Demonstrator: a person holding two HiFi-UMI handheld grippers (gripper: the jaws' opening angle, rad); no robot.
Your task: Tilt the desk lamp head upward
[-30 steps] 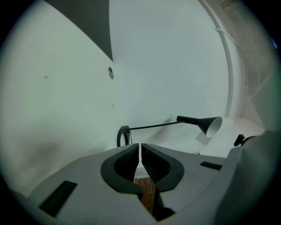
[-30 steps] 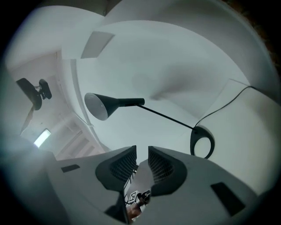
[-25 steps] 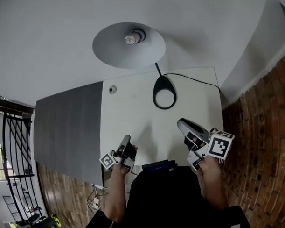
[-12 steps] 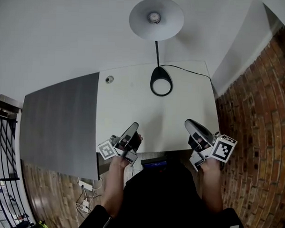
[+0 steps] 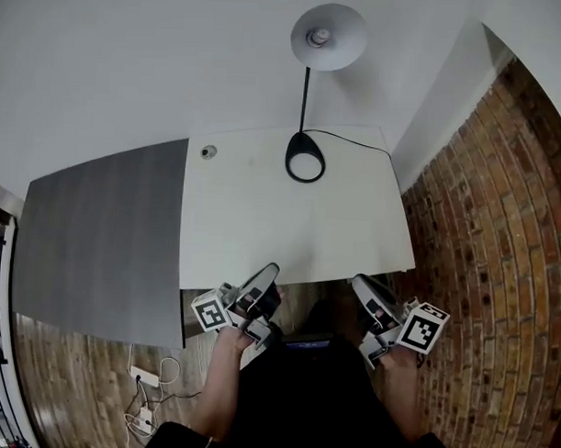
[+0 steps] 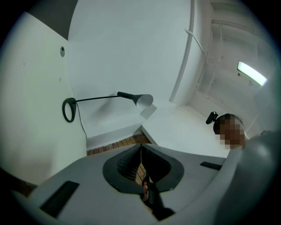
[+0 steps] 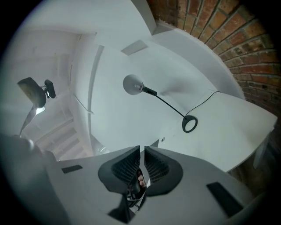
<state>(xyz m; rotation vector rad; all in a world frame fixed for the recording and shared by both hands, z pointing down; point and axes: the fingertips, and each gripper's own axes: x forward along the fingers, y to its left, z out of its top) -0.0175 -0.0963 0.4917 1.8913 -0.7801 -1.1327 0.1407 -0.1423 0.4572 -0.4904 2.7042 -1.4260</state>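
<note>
The desk lamp stands at the back of the white desk (image 5: 262,227). Its black ring base (image 5: 305,158) rests on the top, and a thin stem rises to the grey shade (image 5: 328,36), whose open side with the bulb faces up toward me. Both grippers are held off the desk's front edge, far from the lamp. My left gripper (image 5: 268,275) is shut and empty, and in its own view my left gripper (image 6: 140,149) sees the shade (image 6: 143,100) far off. My right gripper (image 5: 359,284) has just been closing. A narrow gap with nothing in it remains between the jaws of my right gripper (image 7: 142,151).
A dark grey panel (image 5: 96,240) adjoins the desk's left side. A brick wall (image 5: 483,226) runs along the right. The lamp's cord (image 5: 357,143) trails from the base toward the back right corner. A small round grommet (image 5: 208,152) sits at the back left. Cables lie on the wooden floor (image 5: 147,375).
Both grippers have drawn back from over the desk to beyond its front edge. The lamp now looks smaller and farther away, and the whole view has backed off.
</note>
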